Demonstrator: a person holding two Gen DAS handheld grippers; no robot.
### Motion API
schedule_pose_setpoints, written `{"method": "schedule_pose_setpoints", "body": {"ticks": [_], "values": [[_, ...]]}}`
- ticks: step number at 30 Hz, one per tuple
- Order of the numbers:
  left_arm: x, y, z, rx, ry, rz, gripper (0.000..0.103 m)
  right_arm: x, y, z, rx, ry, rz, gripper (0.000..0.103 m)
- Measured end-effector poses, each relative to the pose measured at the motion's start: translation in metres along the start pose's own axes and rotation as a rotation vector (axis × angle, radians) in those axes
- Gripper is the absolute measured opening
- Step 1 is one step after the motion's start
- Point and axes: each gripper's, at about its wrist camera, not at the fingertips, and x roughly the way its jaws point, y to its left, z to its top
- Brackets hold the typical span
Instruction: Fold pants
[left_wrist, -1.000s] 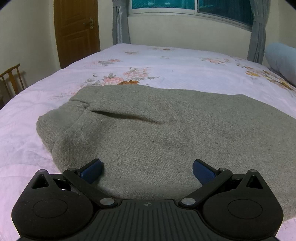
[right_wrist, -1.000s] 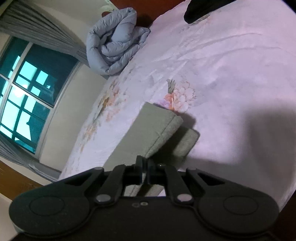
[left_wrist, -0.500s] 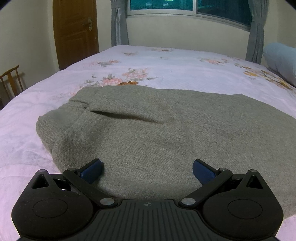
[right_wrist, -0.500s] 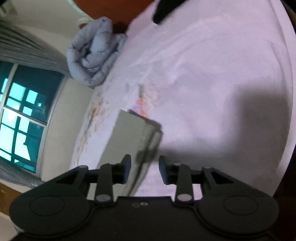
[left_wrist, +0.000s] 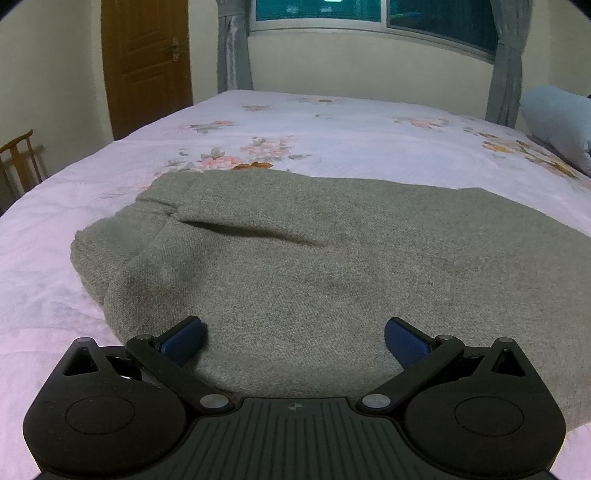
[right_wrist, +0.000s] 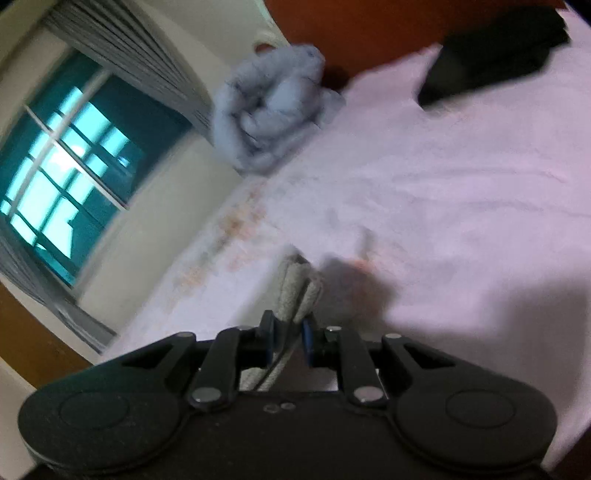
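right tool (right_wrist: 290, 334): jaws just closing, pinching pants (right_wrist: 295, 291) edge | left tool (left_wrist: 293, 339): wide open, empty | advice: lift both layers evenly across bed (left_wrist: 332, 147)

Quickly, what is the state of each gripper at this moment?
Left gripper: open, jaws wide over the grey pants, holding nothing.
Right gripper: jaws have just been closing; now shut on the end of the pants.
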Motion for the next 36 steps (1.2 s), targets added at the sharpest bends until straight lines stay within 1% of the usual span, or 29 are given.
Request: {"method": "schedule_pose_setpoints", "body": {"ticks": [2, 3, 4, 5, 6, 7, 8, 9, 10, 11, 12, 13, 15, 16, 17, 18, 19, 20, 22, 26, 27, 28, 30, 33, 36], "values": [[0.001, 0.001, 0.001, 0.007, 0.007, -0.005, 0.103, 0.019, -0.031, -0.017, 0.067, 0.085, -0.072, 0.005], [0.001, 0.002, 0.002, 0.008, 0.011, -0.009, 0.103, 0.022, -0.043, -0.025, 0.107, 0.079, -0.04, 0.004], [0.001, 0.003, 0.003, 0.009, 0.014, -0.012, 0.103, 0.02, -0.049, -0.028, 0.15, 0.065, -0.01, 0.006], [0.0, 0.004, 0.004, 0.008, 0.015, -0.012, 0.103, 0.017, -0.052, -0.027, 0.195, 0.064, 0.01, 0.013], [-0.002, 0.004, 0.004, 0.003, 0.013, -0.012, 0.103, 0.013, -0.052, -0.024, 0.23, 0.068, 0.022, 0.014], [-0.005, 0.005, 0.005, -0.004, 0.014, -0.012, 0.103, 0.006, -0.051, -0.022, 0.244, 0.059, 0.007, 0.019], [-0.011, 0.005, 0.005, -0.019, 0.019, -0.015, 0.103, -0.007, -0.048, -0.02, 0.259, 0.021, -0.011, 0.032], [-0.018, 0.005, 0.005, -0.042, 0.02, -0.022, 0.103, -0.02, -0.047, -0.02, 0.292, -0.017, -0.019, 0.038], [-0.029, 0.002, 0.003, -0.062, 0.009, -0.046, 0.103, -0.031, -0.046, -0.021, 0.318, -0.029, -0.01, 0.043], [-0.039, -0.002, 0.0, -0.074, -0.01, -0.076, 0.103, -0.036, -0.039, -0.024, 0.322, -0.012, 0.02, 0.043], [-0.048, -0.006, -0.003, -0.081, -0.029, -0.101, 0.103, -0.037, -0.025, -0.03, 0.296, 0.04, 0.081, 0.043], [-0.055, -0.013, -0.007, -0.081, -0.041, -0.112, 0.103, -0.033, -0.01, -0.038, 0.265, 0.093, 0.124, 0.043], [-0.068, -0.027, -0.017, -0.088, -0.048, -0.088, 0.103, -0.016, 0.031, -0.066, 0.205, 0.231, 0.213, 0.041], [-0.073, -0.033, -0.021, -0.09, -0.043, -0.082, 0.103, -0.006, 0.049, -0.081, 0.197, 0.288, 0.244, 0.041], [-0.078, -0.036, -0.021, -0.093, -0.032, -0.08, 0.103, 0.005, 0.066, -0.098, 0.19, 0.346, 0.262, 0.038], [-0.082, -0.036, -0.022, -0.123, -0.018, -0.112, 0.103, 0.016, 0.081, -0.113, 0.177, 0.393, 0.264, 0.036], [-0.086, -0.034, -0.023, -0.16, -0.003, -0.147, 0.103, 0.025, 0.092, -0.124, 0.171, 0.424, 0.262, 0.032], [-0.09, -0.032, -0.026, -0.202, 0.017, -0.179, 0.103, 0.031, 0.1, -0.132, 0.183, 0.446, 0.267, 0.032], [-0.096, -0.032, -0.034, -0.221, 0.043, -0.21, 0.103, 0.04, 0.112, -0.144, 0.236, 0.473, 0.283, 0.032], [-0.101, -0.032, -0.048, -0.258, 0.056, -0.247, 0.103, 0.055, 0.127, -0.162, 0.292, 0.548, 0.294, 0.032], [-0.101, -0.032, -0.048, -0.268, 0.061, -0.249, 0.103, 0.059, 0.129, -0.166, 0.297, 0.561, 0.285, 0.032], [-0.1, -0.032, -0.048, -0.286, 0.071, -0.264, 0.103, 0.061, 0.13, -0.169, 0.302, 0.566, 0.278, 0.032], [-0.099, -0.035, -0.046, -0.328, 0.083, -0.322, 0.103, 0.065, 0.132, -0.174, 0.304, 0.565, 0.259, 0.031], [-0.099, -0.052, -0.045, -0.327, 0.094, -0.385, 0.103, 0.066, 0.127, -0.179, 0.342, 0.569, 0.244, 0.031], [-0.094, -0.061, -0.048, -0.346, 0.12, -0.415, 0.103, 0.067, 0.125, -0.183, 0.384, 0.563, 0.248, 0.029]]}}
